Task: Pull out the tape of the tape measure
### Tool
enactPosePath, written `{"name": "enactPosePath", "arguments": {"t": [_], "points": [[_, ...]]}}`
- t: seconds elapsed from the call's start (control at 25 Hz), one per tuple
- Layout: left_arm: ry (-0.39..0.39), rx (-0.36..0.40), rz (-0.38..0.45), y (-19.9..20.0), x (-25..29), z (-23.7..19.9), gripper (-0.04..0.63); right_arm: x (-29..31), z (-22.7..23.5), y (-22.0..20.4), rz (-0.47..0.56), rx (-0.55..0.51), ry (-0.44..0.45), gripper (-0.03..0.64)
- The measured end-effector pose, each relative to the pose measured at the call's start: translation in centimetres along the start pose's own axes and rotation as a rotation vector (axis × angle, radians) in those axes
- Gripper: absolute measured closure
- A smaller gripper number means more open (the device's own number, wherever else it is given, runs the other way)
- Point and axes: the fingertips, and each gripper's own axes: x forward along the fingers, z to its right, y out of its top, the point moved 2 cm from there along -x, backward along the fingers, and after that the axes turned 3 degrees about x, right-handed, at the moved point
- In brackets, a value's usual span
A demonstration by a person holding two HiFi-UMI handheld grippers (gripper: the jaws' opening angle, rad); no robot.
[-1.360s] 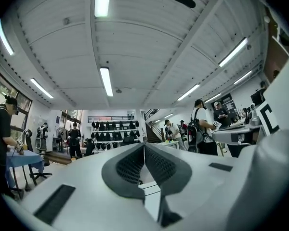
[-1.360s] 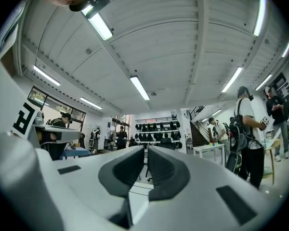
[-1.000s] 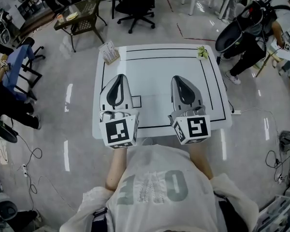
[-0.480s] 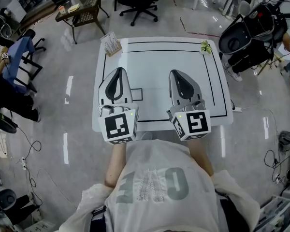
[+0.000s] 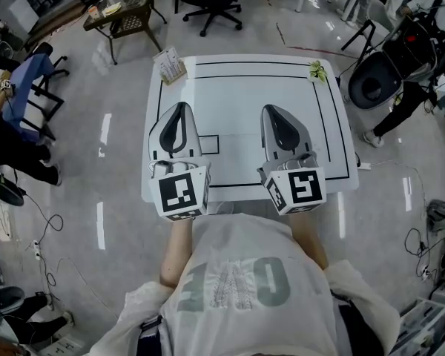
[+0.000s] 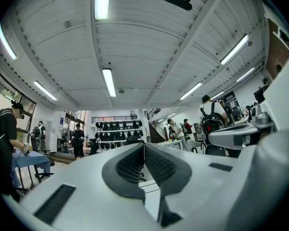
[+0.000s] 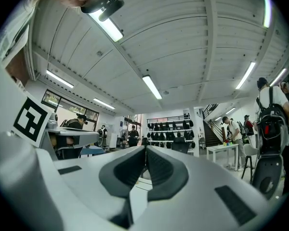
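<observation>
No tape measure shows in any view. In the head view my left gripper (image 5: 179,110) and my right gripper (image 5: 276,111) hover side by side over the near half of the white table (image 5: 245,99), both pointing away from me. The left gripper view shows my left gripper (image 6: 144,146) with its ribbed pads pressed together and nothing between them. In the right gripper view my right gripper (image 7: 146,149) is likewise shut and holds nothing. Both point roughly level, out across the room.
Black lines frame the table top. A small wooden holder (image 5: 170,67) stands at the far left corner, a small green thing (image 5: 315,71) at the far right corner. Chairs (image 5: 208,2), a side table (image 5: 126,17) and people surround the table.
Both grippers have stayed where they were, shut. The person with a backpack to the table's right has moved farther right.
</observation>
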Motion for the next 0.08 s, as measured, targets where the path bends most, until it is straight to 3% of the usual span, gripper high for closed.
{"name": "enactPosePath", "arguments": {"t": [0.08], "points": [[0.004, -0.002, -0.001, -0.01, 0.11, -0.26, 0.566, 0.14, 0.07, 0.08, 0.0, 0.001, 0.0, 0.583]]}}
